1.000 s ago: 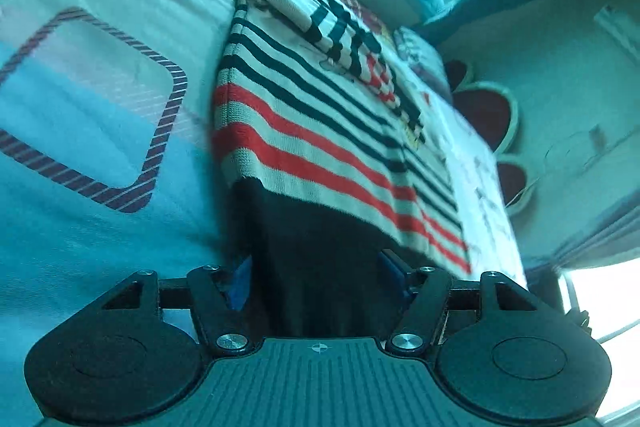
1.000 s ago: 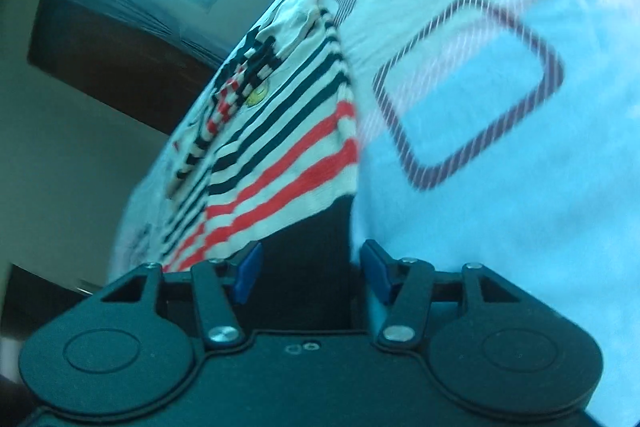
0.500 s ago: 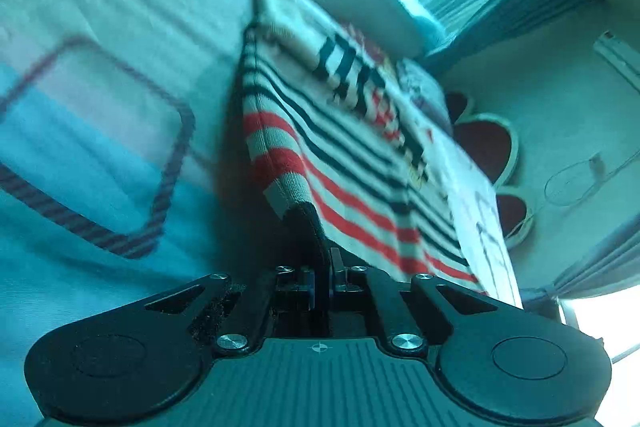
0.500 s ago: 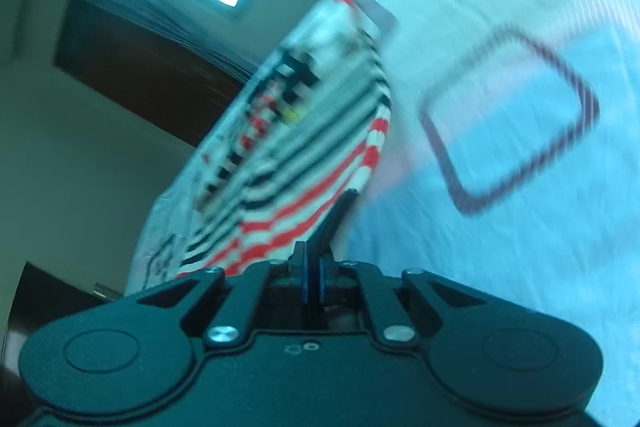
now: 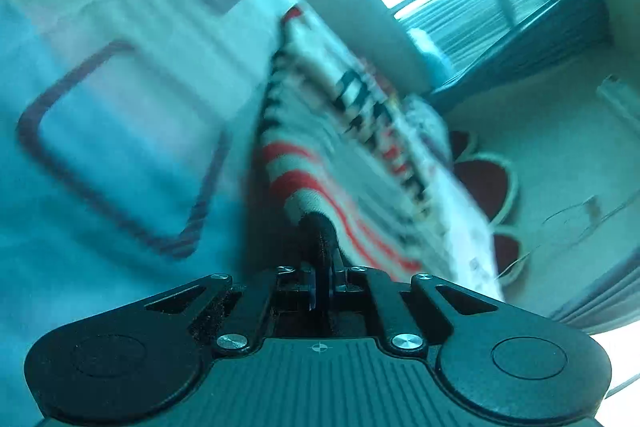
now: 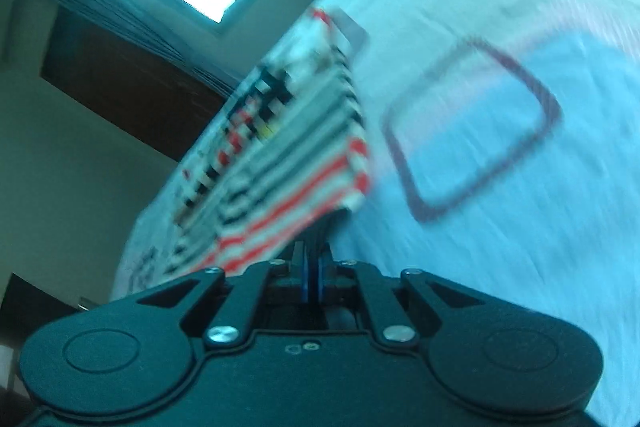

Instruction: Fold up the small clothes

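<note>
Two grippers, left (image 5: 322,283) and right (image 6: 314,267), pinch the striped sweater's (image 5: 320,163) dark hem at frame centre; hem raised, fold unfinished.

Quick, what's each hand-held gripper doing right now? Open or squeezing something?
Left hand-held gripper: closed, pinching the dark hem of the striped sweater.
Right hand-held gripper: closed, pinching the same sweater's hem at its other corner.
</note>
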### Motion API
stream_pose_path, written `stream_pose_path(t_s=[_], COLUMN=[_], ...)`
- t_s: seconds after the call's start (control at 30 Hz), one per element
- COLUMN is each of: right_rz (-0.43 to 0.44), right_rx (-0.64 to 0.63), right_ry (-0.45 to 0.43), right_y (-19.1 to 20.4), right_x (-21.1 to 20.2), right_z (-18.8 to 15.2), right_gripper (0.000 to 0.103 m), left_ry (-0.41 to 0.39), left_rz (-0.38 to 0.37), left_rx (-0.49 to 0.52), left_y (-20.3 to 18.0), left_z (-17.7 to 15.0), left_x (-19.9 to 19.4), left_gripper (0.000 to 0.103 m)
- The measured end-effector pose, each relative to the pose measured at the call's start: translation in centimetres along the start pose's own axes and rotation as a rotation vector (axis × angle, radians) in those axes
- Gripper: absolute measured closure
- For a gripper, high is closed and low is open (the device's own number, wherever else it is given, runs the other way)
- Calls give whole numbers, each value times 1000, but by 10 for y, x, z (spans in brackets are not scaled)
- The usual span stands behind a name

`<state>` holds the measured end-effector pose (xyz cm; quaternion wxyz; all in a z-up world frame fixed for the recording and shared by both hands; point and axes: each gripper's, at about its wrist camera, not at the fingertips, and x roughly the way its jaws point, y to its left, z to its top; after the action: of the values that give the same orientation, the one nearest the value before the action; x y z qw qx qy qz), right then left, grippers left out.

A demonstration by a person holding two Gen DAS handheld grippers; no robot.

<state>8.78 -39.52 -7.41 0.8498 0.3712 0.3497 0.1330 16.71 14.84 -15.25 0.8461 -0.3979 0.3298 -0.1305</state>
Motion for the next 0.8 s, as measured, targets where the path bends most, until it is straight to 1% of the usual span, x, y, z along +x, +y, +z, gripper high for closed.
stream_pose_path(t_s=[0.1,0.2,0.33,0.4,0.47,0.57,0.7,0.8], right_rz=[33,62,82,84,77,77,78,75], right_rx=[-62,-112,-156,-163,-157,-136,-100,-78], right_ry=[-44,-81,-115,-118,-114,-109,-100,-77], right_y=[18,38,59,67,69,71,64,52], right_x=[-2,8,33,51,70,103,155,192], right_z=[26,62,114,139,163,195,229,247], right_gripper=[98,98,98,98,98,98,98,98], left_ry=[-44,-73,-81,-86,-93,-92,-73,-46], left_rz=[-43,-77,-95,-78,-70,-46,-8,38], left_rx=[22,52,99,130,122,136,155,153], left_y=[-16,-35,-65,-81,-87,-95,-98,-91], left_z=[24,56,99,125,151,184,224,242], left_x=[1,10,39,57,77,108,155,187], left_gripper=[98,98,98,98,98,98,98,98])
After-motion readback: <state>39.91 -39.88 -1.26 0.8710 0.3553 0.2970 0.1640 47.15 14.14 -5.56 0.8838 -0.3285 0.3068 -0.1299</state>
